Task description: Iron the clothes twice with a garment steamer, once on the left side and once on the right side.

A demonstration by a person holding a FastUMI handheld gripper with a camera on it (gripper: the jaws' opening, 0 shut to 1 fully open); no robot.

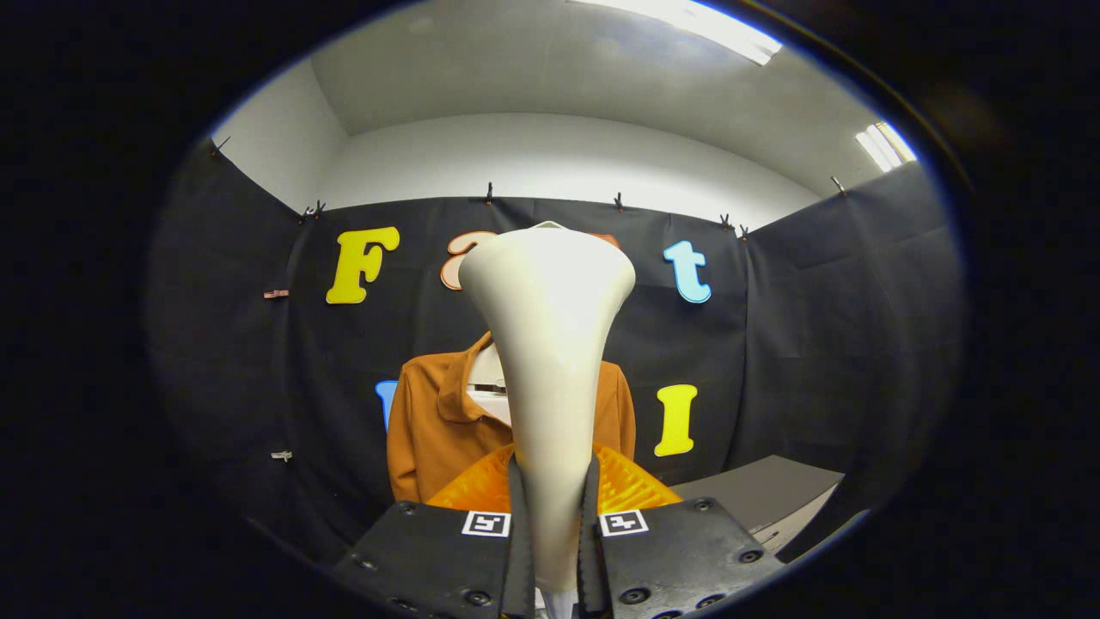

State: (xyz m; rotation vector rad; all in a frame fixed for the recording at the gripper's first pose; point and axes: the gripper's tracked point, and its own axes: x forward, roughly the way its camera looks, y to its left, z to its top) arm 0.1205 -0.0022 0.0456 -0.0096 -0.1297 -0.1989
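A staged recording booth: black cloth [816, 344] clipped up as walls on three sides, plain white room walls [550, 155] and ceiling strip lights [687, 21] above.

The gripper [553, 516] shows as two broad, flat body plates, one on each side of a narrow central gap. Each plate has a matte, slightly grainy surface with angled outer edges that widen toward the camera. Round recessed screws [634, 595] sit near the corners and lower edges of both plates. A small square black-and-white marker [485, 524] is fixed to the inner top corner of either plate. The two fingers [519, 533] run as slim upright strips along the gap.
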